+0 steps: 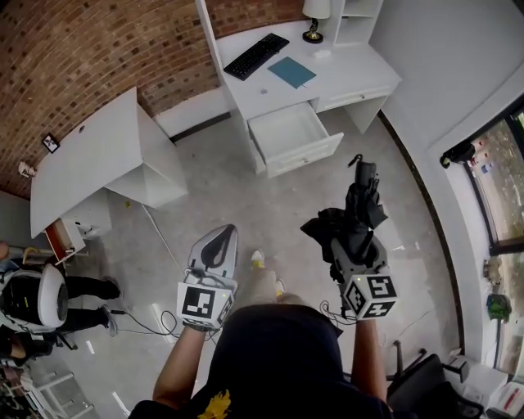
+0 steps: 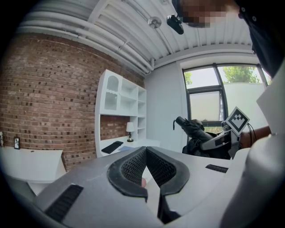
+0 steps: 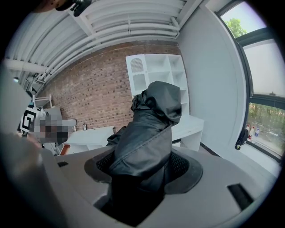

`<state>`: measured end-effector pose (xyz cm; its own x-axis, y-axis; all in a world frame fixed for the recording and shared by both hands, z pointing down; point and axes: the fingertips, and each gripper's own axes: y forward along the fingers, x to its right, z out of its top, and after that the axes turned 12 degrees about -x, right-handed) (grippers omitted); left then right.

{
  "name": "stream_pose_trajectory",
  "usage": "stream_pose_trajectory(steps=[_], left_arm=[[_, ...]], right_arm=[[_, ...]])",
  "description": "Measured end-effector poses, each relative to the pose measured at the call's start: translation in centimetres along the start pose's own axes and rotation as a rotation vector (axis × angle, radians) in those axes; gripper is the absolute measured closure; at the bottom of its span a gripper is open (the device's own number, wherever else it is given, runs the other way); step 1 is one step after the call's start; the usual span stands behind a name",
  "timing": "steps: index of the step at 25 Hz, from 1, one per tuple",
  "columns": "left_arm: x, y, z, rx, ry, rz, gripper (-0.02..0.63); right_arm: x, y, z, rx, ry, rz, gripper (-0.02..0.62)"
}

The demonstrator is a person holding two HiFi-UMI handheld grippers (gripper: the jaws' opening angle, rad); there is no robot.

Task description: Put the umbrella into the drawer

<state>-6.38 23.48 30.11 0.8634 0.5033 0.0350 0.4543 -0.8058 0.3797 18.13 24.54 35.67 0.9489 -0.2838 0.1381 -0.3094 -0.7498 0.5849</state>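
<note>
A folded black umbrella (image 1: 354,211) sticks up out of my right gripper (image 1: 355,244), which is shut on its lower part; loose fabric hangs at its left side. In the right gripper view the umbrella (image 3: 151,120) fills the space between the jaws of the right gripper (image 3: 142,162). My left gripper (image 1: 223,232) hangs to the left, shut with nothing in it; its pads meet at the tips (image 2: 145,150). The white drawer (image 1: 286,131) stands pulled out of the white desk (image 1: 344,74) ahead, its inside bare. From the left gripper view the umbrella (image 2: 196,130) shows at the right.
On the desk lie a black keyboard (image 1: 256,56), a blue notebook (image 1: 292,71) and a lamp (image 1: 313,20). A second white desk (image 1: 90,164) stands at the left, with a seated person (image 1: 33,299) beside it. A black chair (image 1: 426,385) is behind at the right; cables (image 1: 139,323) cross the floor.
</note>
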Motion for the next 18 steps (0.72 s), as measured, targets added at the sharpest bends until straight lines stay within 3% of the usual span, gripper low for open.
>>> stream_pose_trajectory(steps=[10,18], left_arm=[[-2.1,7.9,0.5,0.012,-0.004,-0.063,0.588],[-7.0,17.3,3.9,0.019,-0.057,-0.068,0.588]], right_arm=[[2.9,4.1,1.1,-0.032,0.030,-0.052,0.319],[7.0,11.0,8.5,-0.074,-0.019,-0.071,0.319]])
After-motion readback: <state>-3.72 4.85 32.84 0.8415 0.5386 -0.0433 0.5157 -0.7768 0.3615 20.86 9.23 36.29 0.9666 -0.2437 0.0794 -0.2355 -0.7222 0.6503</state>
